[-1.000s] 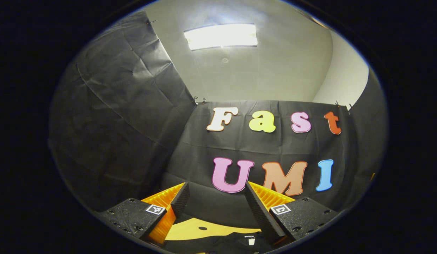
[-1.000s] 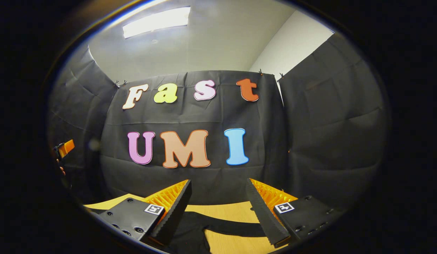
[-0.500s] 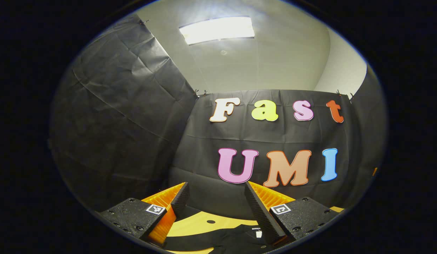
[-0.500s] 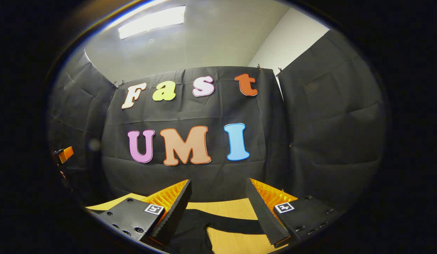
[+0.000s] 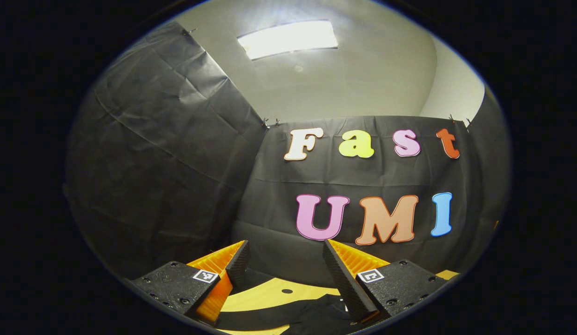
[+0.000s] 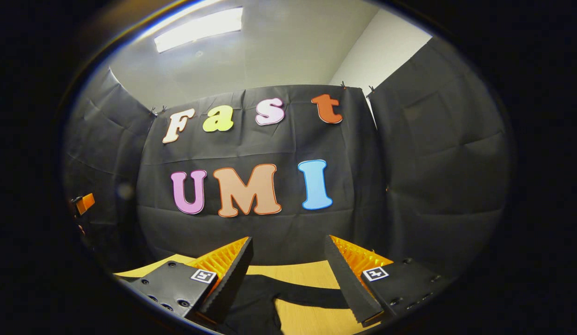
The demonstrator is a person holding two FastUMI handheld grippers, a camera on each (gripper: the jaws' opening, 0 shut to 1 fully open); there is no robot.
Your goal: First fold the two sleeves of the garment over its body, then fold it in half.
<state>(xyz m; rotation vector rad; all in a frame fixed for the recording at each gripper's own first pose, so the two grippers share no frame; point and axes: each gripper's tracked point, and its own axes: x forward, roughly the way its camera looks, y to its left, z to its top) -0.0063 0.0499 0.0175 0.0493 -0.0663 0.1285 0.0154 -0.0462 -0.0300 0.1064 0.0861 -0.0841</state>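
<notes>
A black garment [image 5: 293, 316] lies flat on the wooden table [image 5: 265, 298], low in the left gripper view. My left gripper [image 5: 285, 265] hangs above it, open, with nothing between its fingers. In the right gripper view the black garment [image 6: 260, 302] stretches a sleeve to the right across the table [image 6: 311, 316]. Above that part my right gripper [image 6: 288, 267] is held open and empty. The left gripper [image 6: 83, 204] peeks in at the far left edge of the right gripper view.
Black cloth walls close the booth behind and on both sides of the table. A small dark hole [image 5: 286, 291] marks the tabletop past the garment. A ceiling lamp [image 5: 288, 38] glows overhead.
Both views have tilted slightly downward, so more of the table and garment shows at the bottom. The left gripper has also drifted a little. Both stay open.
</notes>
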